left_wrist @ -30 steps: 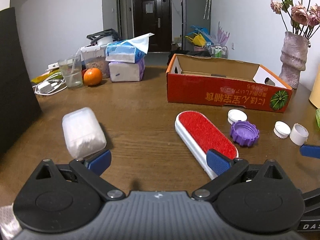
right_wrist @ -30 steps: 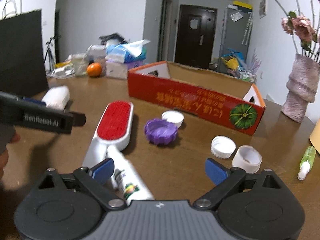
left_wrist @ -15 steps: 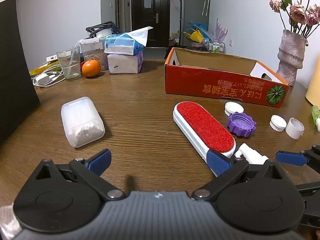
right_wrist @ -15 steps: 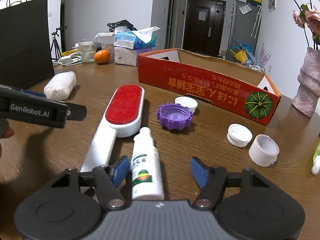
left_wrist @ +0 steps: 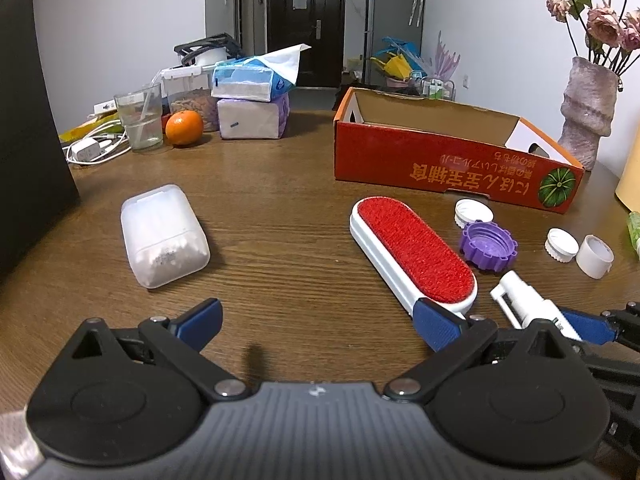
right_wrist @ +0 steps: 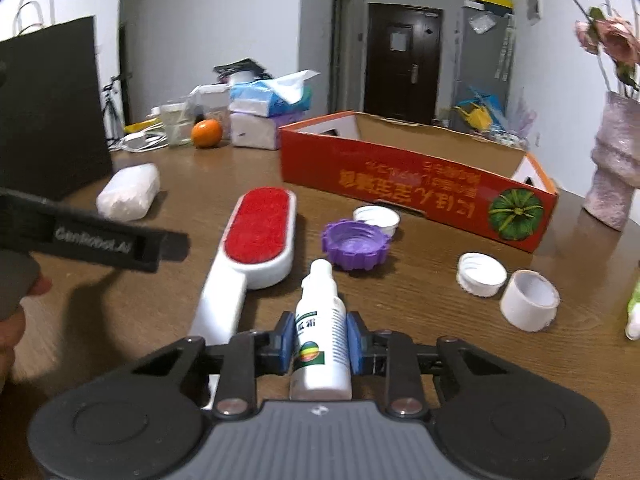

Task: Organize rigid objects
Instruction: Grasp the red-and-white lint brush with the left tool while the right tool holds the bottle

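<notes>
On the brown wooden table (left_wrist: 280, 216) lie one white bottle (right_wrist: 321, 332), one red lint brush (right_wrist: 260, 236), one purple cap (right_wrist: 356, 243), two white caps (right_wrist: 482, 273), one white tube cap (right_wrist: 529, 300), one clear plastic case (left_wrist: 162, 236) and one open red cardboard box (left_wrist: 440, 160) at about one o'clock, in a white-walled room with a dark door (left_wrist: 306, 24).

The right gripper (right_wrist: 320, 340) has just been closing and now clamps its blue pads on the bottle, which lies flat just right of the brush handle, nozzle toward the purple cap; the left gripper (left_wrist: 320, 320) stands wide open, holding nothing.

Only the right view shows the label and the grip; the left view shows just the bottle's neck at four o'clock.
</notes>
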`<move>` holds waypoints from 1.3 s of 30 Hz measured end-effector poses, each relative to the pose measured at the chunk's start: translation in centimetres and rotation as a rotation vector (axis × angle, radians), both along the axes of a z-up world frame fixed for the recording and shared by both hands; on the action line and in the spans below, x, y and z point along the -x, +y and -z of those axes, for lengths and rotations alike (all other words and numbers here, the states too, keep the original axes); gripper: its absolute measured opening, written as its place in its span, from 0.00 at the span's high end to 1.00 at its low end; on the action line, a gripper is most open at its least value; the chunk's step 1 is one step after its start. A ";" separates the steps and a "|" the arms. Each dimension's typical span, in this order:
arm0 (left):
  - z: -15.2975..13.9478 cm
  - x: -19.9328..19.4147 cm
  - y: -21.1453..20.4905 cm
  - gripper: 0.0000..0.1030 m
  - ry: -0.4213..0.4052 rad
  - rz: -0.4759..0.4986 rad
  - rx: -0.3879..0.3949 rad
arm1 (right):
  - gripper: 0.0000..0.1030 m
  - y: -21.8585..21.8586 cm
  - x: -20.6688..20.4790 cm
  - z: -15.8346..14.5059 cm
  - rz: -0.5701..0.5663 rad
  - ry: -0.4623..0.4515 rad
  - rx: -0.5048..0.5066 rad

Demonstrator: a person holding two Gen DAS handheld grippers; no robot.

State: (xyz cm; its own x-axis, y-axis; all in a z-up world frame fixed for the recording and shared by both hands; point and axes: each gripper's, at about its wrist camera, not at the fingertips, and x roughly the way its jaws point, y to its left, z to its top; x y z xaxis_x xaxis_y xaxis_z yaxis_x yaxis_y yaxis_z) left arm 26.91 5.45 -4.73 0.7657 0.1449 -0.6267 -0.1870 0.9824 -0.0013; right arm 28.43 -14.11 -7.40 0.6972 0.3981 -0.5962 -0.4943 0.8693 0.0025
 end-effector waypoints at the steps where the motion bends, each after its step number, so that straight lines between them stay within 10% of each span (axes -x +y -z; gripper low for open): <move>1: 0.0 -0.1 0.0 0.00 0.003 -0.001 0.000 | 0.74 -0.2 -0.2 0.0 0.011 0.003 -0.005; 39: 1.8 -7.5 -7.7 0.00 0.123 -0.046 -0.117 | 0.74 -7.3 -3.0 -1.1 0.239 -0.129 -0.068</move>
